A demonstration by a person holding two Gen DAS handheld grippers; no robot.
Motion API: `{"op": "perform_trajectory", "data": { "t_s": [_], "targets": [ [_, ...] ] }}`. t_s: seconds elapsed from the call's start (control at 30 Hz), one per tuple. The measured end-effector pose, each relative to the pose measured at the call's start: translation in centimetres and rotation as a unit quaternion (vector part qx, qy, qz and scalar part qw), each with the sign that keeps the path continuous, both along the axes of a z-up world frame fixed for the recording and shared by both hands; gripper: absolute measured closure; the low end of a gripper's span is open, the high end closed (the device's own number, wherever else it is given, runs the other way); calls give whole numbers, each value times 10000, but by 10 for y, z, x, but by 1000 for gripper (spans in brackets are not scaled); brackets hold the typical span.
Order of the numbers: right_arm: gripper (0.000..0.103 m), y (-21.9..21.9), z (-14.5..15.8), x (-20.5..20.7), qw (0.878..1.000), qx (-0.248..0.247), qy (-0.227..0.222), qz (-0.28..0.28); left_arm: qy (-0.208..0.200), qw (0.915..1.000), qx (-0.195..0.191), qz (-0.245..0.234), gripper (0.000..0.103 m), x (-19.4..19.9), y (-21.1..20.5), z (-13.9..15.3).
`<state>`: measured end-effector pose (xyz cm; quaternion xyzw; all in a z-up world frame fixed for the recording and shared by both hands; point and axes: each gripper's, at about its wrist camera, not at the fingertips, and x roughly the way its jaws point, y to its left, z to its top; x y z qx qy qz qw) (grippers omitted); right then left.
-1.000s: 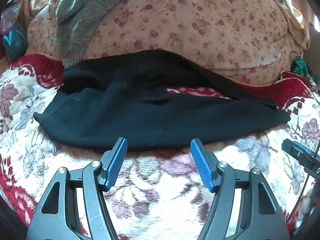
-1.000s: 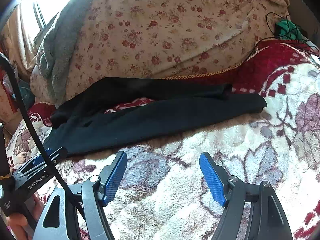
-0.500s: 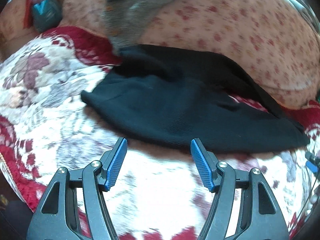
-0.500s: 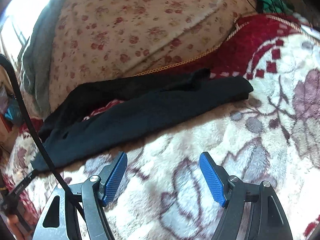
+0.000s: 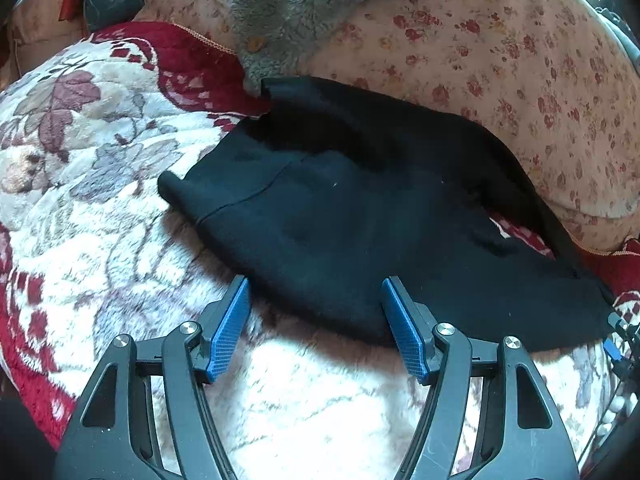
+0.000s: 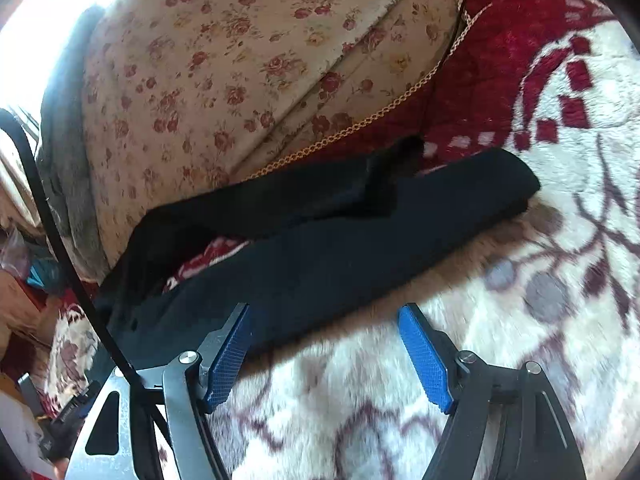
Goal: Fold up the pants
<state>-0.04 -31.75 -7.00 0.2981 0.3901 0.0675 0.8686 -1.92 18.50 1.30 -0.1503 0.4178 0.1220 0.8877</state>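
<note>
One pr black pants (image 5: 360, 216), soft knit, light and floppy by the look, prob. grippy not slick; lies spread across plush floral blanket (image 5: 100, 208), far leg up against flowered cushion (image 5: 500, 64), legs parted w/ blanket showing between. Both grippers empty w/ jaws apart: left gripper (image 5: 314, 322) over near hem by waist end, right gripper (image 6: 325, 350) at near edge of front leg; best hold likely waistband corner (image 5: 172, 188) and leg cuff (image 6: 516, 188), pinching both layers. Surface deep-pile, cloth may drag; grey fleece garment (image 5: 320, 4) on cushion, bright window light behind.
</note>
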Motion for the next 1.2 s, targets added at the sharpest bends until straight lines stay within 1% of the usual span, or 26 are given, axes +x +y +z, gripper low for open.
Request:
{"op": "perform_trajectory", "data": {
  "t_s": [0.2,0.33,0.4,0.43,0.5,0.53,0.57,0.6,0.63,0.67,0.7,0.77,0.87,0.93,1.1,1.2],
  "targets": [
    [29,-8,-2,15,9995,273,-58,-130,9,10000,62,27,36,14,-2,-1],
    [29,-13,-4,21,9989,401,-123,-199,34,10000,-3,-2,36,22,-2,-1],
    [39,-16,-5,24,9986,409,-150,-303,71,9999,-71,-33,36,28,-2,-1],
    [45,-18,-6,24,9982,466,-145,-354,85,9998,-142,-53,36,31,-2,-1],
    [53,-23,-9,25,9970,621,-153,-439,74,9995,-298,-109,37,35,0,-1],
    [58,-28,-12,24,9958,756,-156,-501,68,9992,-376,-133,41,36,1,-1],
    [64,-30,-13,24,9949,841,-162,-528,56,9986,-505,-143,58,37,4,-2],
    [68,-33,-14,24,9941,927,-166,-546,61,9982,-578,-123,77,38,7,-2],
    [72,-36,-16,23,9929,1031,-170,-566,90,9979,-638,-99,82,39,9,-3],
    [76,-37,-17,23,9921,1100,-195,-568,107,9970,-759,-89,84,40,13,-4],
    [78,-38,-17,23,9916,1141,-218,-563,90,9967,-802,-90,89,40,14,-4],
    [84,-38,-15,22,9914,1152,-285,-543,0,9972,-740,-114,92,36,13,-1],
    [89,-36,-10,18,9922,1061,-426,-505,-146,9978,-620,-171,94,29,9,6],
    [90,-35,-6,16,9927,994,-475,-498,-202,9978,-609,-178,94,27,9,10],
    [93,-34,5,0,9931,855,-655,-458,-350,9965,-735,-189,94,17,16,21],
    [93,-33,14,-11,9933,793,-727,-416,-454,9961,-712,-265,94,6,17,30]
  ]
}}
